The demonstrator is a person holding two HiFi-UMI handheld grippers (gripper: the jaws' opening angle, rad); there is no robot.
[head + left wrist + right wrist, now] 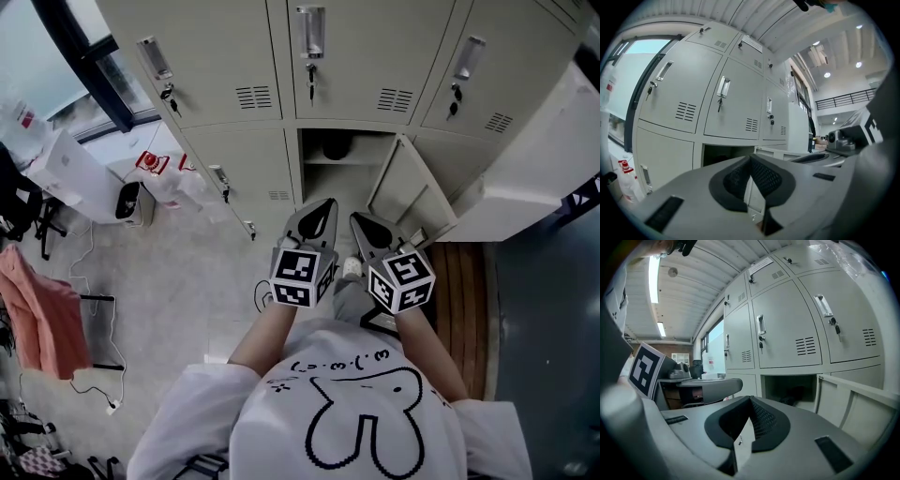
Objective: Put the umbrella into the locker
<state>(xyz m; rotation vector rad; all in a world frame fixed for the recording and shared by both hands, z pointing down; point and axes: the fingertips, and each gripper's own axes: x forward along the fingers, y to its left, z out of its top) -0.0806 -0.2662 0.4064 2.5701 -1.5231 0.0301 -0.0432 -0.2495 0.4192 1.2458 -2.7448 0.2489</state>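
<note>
A lower locker (343, 178) in the grey row stands open, its door (405, 192) swung out to the right. A dark folded shape, the umbrella (336, 147), lies on the shelf inside, and it also shows as a dark umbrella (792, 393) in the right gripper view. My left gripper (323, 208) and right gripper (359, 221) are side by side in front of the opening, both shut with nothing between their pads. In the left gripper view, the shut left gripper (751, 159) points level at the open locker (723, 153). The right gripper (750, 400) faces the locker's opening (790, 389).
The upper lockers are closed with keys (311, 77) hanging in their locks. White bags with red print (161, 169) and a black bin (127, 200) stand at the left. A pink cloth (37, 309) and cables (98, 375) are on the floor. A white counter (534, 178) is at the right.
</note>
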